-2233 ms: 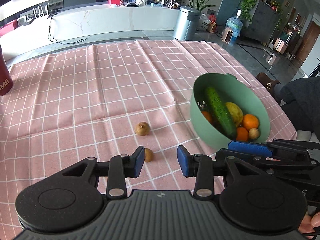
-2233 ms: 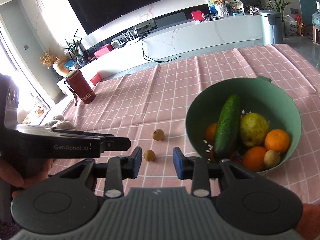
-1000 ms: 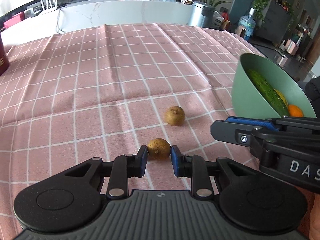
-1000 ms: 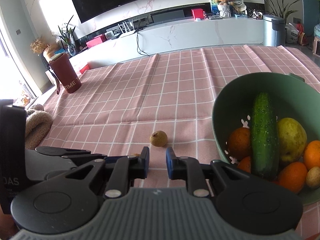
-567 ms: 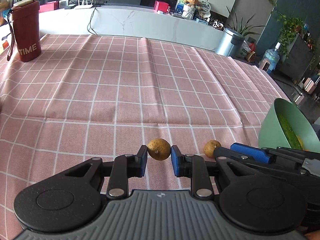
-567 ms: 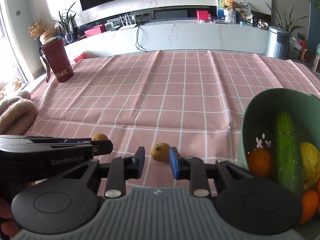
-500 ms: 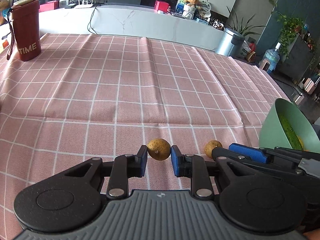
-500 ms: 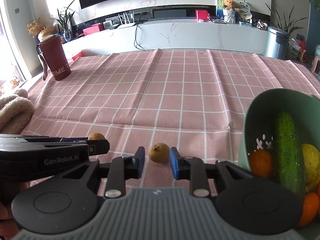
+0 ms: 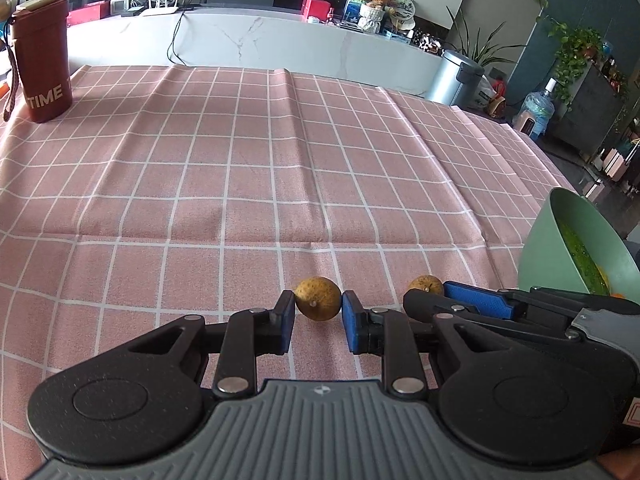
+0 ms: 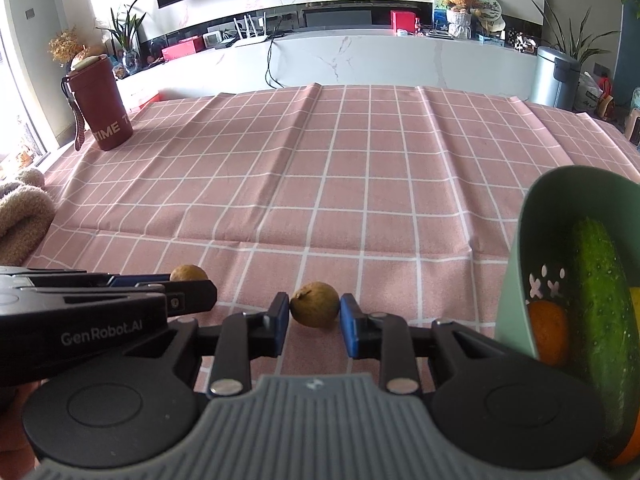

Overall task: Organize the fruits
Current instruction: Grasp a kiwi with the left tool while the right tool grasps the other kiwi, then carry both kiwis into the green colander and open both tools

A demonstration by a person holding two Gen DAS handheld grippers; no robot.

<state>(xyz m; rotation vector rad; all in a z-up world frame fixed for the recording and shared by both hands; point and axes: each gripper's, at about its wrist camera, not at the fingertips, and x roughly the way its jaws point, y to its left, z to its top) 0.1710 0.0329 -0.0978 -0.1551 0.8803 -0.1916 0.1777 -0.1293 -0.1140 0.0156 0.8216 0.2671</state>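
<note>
Each small brown fruit sits between a gripper's pads: the left fruit (image 9: 318, 298) clenched by the left gripper (image 9: 318, 316); the right fruit (image 10: 315, 304) clenched by the right gripper (image 10: 314, 324), both probably bound for the green bowl (image 10: 516, 280); the bowl holds a cucumber (image 10: 600, 304) and oranges (image 10: 548, 332).

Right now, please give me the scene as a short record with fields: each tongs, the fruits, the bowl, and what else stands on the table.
left tongs: shut on the left brown fruit
right tongs: pads on both sides of the right brown fruit; contact cannot be told
green bowl: to the right, tilted, holding a cucumber and oranges
surface: pink checked tablecloth
other: red cup marked TIME, far left
left to do: both brown fruits are outside the bowl
</note>
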